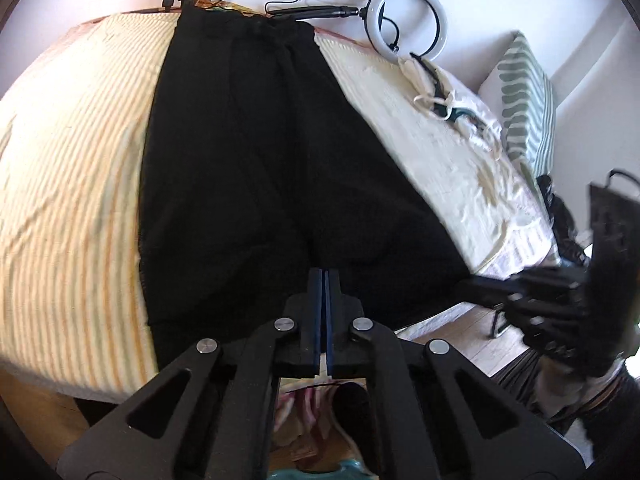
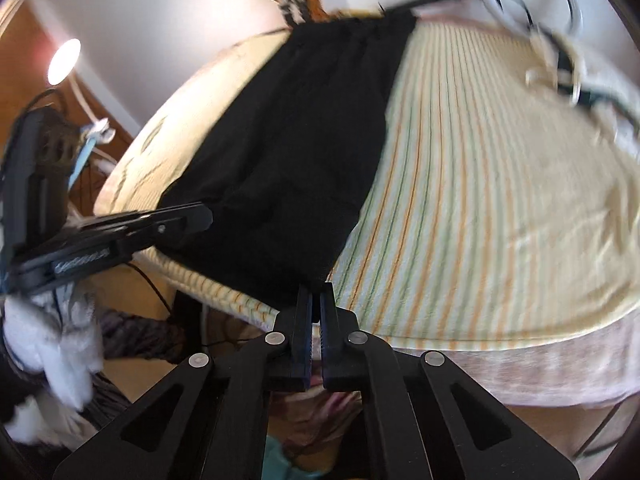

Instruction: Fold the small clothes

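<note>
**Both tongs clamped on near hem of black garment**

We see a bed with a cream sheet striped in orange and green (image 1: pixel 72 184), filling most of both views. Lying flat across it, running from the near edge to the far edge, is the black fabric garment (image 1: pixel 256 152). At the far side sit a white ring light (image 1: pixel 408 20) and a green-striped pillow (image 1: pixel 528 100). Our left tongs (image 1: pixel 324 276) have their jaws pressed together, tips at the garment's near edge. Our right tongs (image 2: pixel 316 292) are likewise closed, pinching the garment's near corner at the bed's edge.
</note>
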`<act>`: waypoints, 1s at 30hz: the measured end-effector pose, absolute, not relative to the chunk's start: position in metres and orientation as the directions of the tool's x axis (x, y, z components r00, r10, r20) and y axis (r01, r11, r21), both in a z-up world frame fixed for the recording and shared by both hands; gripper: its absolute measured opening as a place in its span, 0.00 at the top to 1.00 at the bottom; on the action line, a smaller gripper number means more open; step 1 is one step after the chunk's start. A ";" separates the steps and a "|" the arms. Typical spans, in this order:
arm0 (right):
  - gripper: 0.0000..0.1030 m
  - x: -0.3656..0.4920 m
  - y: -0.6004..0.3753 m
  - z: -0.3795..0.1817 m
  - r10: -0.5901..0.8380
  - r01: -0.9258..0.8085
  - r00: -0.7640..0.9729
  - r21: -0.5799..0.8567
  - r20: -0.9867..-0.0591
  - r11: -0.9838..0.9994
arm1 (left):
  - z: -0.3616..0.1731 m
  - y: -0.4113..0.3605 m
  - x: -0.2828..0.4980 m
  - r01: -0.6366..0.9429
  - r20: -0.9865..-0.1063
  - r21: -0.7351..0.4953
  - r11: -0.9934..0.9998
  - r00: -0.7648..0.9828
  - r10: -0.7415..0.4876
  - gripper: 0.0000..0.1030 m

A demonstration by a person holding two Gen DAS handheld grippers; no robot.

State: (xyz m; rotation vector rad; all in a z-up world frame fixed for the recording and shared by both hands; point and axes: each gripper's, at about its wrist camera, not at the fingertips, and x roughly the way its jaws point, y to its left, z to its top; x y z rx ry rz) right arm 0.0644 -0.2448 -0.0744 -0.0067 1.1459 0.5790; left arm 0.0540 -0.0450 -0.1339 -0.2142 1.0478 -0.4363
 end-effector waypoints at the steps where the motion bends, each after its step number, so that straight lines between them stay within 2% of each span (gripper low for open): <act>1: 0.98 0.063 -0.244 -0.075 0.430 -0.447 0.274 0.282 -0.860 0.849 | -0.135 -0.045 0.053 0.246 -0.792 -0.368 0.897 0.423 -0.440 1.00; 3: 0.98 0.062 -0.242 -0.078 0.470 -0.481 0.208 0.328 -0.858 0.813 | -0.137 -0.043 0.052 0.242 -0.795 -0.361 0.901 0.425 -0.433 1.00; 5: 0.96 0.061 -0.237 -0.079 0.446 -0.506 0.204 0.297 -0.871 0.810 | -0.135 -0.040 0.052 0.235 -0.787 -0.385 0.893 0.422 -0.450 1.00; 7: 0.81 0.062 -0.234 -0.077 0.416 -0.514 0.226 0.255 -0.881 0.819 | -0.131 -0.040 0.052 0.240 -0.780 -0.388 0.890 0.428 -0.455 1.00; 8: 0.67 0.062 -0.236 -0.076 0.407 -0.510 0.248 0.239 -0.879 0.827 | -0.128 -0.039 0.052 0.242 -0.778 -0.380 0.893 0.439 -0.450 1.00; 9: 0.63 0.063 -0.240 -0.075 0.406 -0.505 0.259 0.235 -0.877 0.830 | -0.125 -0.038 0.051 0.241 -0.774 -0.377 0.894 0.448 -0.448 1.00; 13: 0.63 0.076 -0.257 -0.069 0.413 -0.449 0.303 0.254 -0.859 0.857 | -0.112 -0.018 0.051 0.204 -0.751 -0.385 0.900 0.497 -0.434 0.93; 15: 0.63 0.079 -0.258 -0.065 0.437 -0.431 0.329 0.278 -0.837 0.858 | -0.110 -0.004 0.052 0.181 -0.754 -0.368 0.912 0.515 -0.407 0.77; 16: 0.63 0.080 -0.255 -0.065 0.453 -0.433 0.331 0.293 -0.828 0.852 | -0.110 0.002 0.051 0.168 -0.758 -0.354 0.920 0.525 -0.387 0.75; 20: 0.63 0.083 -0.228 -0.062 0.495 -0.496 0.325 0.301 -0.806 0.814 | -0.117 0.025 0.054 0.094 -0.775 -0.346 0.934 0.532 -0.340 0.75; 23: 0.65 0.085 -0.205 -0.069 0.476 -0.533 0.319 0.260 -0.820 0.805 | -0.126 0.034 0.055 0.061 -0.789 -0.353 0.934 0.516 -0.332 0.73; 27: 0.65 0.091 -0.210 -0.074 0.397 -0.483 0.362 0.195 -0.843 0.854 | -0.136 0.041 0.051 0.049 -0.799 -0.382 0.923 0.484 -0.356 0.69; 30: 0.65 0.098 -0.229 -0.082 0.382 -0.419 0.333 0.228 -0.862 0.879 | -0.141 0.039 0.049 0.064 -0.806 -0.377 0.924 0.469 -0.361 0.69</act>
